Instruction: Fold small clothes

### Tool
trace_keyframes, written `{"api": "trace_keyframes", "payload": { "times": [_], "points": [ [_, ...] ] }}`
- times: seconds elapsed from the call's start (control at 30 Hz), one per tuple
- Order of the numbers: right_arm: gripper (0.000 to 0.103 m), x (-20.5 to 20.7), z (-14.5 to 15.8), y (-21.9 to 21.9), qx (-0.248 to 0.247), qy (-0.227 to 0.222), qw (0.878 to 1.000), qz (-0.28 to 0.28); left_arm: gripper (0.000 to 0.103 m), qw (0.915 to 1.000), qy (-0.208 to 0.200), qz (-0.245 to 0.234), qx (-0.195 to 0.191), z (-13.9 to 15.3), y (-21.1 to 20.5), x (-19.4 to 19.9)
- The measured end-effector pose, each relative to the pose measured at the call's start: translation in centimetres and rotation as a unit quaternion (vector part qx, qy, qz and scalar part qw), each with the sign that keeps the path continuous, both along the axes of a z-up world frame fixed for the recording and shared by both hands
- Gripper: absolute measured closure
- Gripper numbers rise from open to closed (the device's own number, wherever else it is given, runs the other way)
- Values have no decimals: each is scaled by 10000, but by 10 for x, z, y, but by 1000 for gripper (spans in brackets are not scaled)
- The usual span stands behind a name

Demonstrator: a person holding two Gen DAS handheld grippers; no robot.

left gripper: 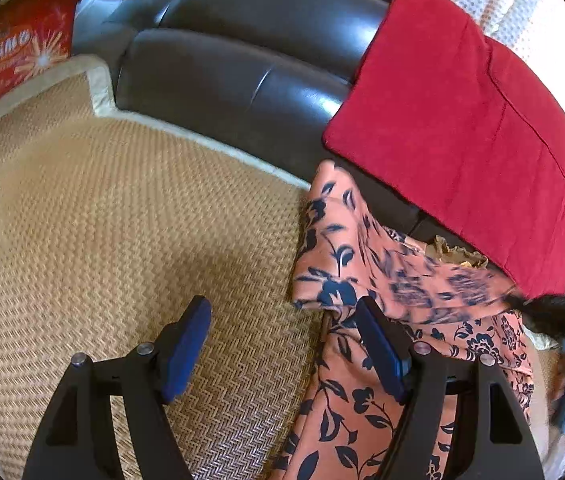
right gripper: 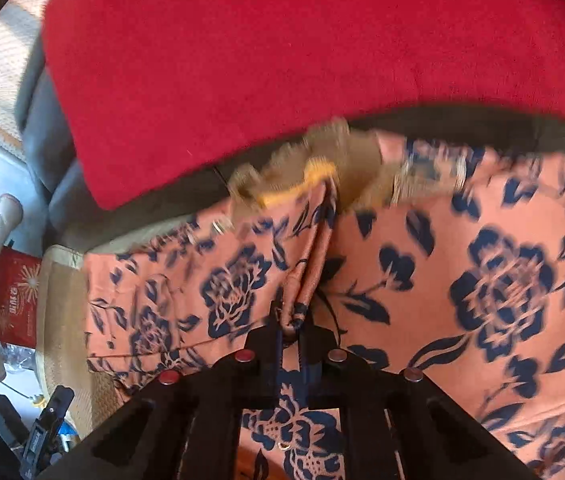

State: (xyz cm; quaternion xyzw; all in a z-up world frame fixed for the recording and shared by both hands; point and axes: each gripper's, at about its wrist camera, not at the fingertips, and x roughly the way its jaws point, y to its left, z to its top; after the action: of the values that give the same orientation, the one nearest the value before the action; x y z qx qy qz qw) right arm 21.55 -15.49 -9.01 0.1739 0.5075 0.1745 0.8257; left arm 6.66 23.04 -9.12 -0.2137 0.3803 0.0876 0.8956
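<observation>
An orange garment with a dark blue flower print (left gripper: 366,280) lies on a woven straw mat (left gripper: 102,220), its top edge against the black sofa. My left gripper (left gripper: 282,312) is open and empty above the mat, with its right finger (left gripper: 378,344) over the garment's left edge. In the right wrist view my right gripper (right gripper: 291,320) is shut on a pinched fold of the same garment (right gripper: 482,280), which spreads out on both sides and looks blurred. A frilly tan and yellow trim (right gripper: 314,168) shows at the garment's far edge.
A red cloth (left gripper: 462,128) drapes over the black leather sofa (left gripper: 242,60) behind the garment; it also shows in the right wrist view (right gripper: 282,60). A red printed box (left gripper: 14,52) stands at the mat's far left. Tools and clutter (right gripper: 42,420) lie left of the mat.
</observation>
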Motion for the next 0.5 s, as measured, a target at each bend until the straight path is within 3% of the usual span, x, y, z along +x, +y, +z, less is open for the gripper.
{"api": "trace_keyframes", "payload": {
  "times": [0.1,0.2,0.23,0.33,0.5],
  "points": [
    [96,-22,50,-31,124,-616,9980,-100,27,9999,-131,-30,77,10,-1,-1],
    [96,-34,64,-63,62,-690,9974,-182,27,9998,-164,-65,113,13,-7,8],
    [96,-37,57,-74,191,-608,9978,-193,28,9998,-135,-97,116,13,-10,14],
    [96,-46,11,-96,-105,-256,9987,-431,27,9994,-47,-307,139,13,-27,35],
    [92,-50,-34,-119,330,-67,9963,-788,27,9957,162,-762,510,7,-63,73]
  ]
}}
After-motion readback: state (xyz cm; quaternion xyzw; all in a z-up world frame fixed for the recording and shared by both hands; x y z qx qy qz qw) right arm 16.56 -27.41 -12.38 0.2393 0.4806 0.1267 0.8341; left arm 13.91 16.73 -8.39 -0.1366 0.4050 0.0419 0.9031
